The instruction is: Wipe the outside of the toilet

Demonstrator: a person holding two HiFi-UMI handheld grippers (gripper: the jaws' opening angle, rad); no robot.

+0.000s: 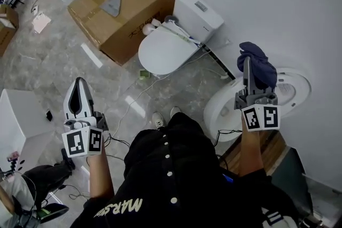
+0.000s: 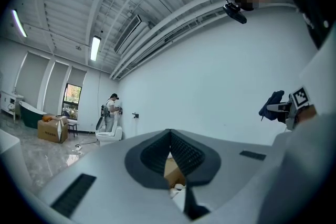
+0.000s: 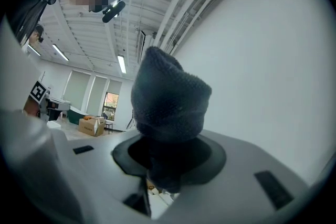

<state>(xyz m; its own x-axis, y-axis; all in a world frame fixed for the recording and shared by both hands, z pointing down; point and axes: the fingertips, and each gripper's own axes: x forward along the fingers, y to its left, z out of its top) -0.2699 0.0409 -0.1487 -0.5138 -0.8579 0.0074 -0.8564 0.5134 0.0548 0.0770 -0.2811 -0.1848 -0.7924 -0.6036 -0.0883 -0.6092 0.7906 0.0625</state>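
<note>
Two toilets lie within reach in the head view. The nearer toilet (image 1: 220, 109) is white and low at our right, partly under the right gripper (image 1: 248, 76). The lidded toilet (image 1: 163, 52) stands further ahead with its lid down, its tank (image 1: 199, 10) against the wall and a cardboard box (image 1: 125, 13) just beside it on the left. We cannot tell which one is meant, though the nearer one sits closest below the cloth (image 1: 260, 68). The cloth is dark blue and bunched. In the right gripper view the jaws are clamped on it, and the wad bulges well above the tips and fills the gap. That view shows only wall and ceiling behind, so the gripper is held up and the cloth touches no porcelain. The left gripper (image 1: 80, 87) is held out over bare floor, well apart from both toilets; its view shows the jaws closed tip to tip with nothing between them. We judge the step to be the approach before a wiping stroke, with the cloth loaded and no contact yet. The next move calls for tipping the right gripper down and lowering it until the wad, not the jaw tips, meets the outer shell. The pinch must stay firm so the cloth does not slip. The thin cable (image 1: 140, 94) on the floor between the toilets should be kept clear.
</note>
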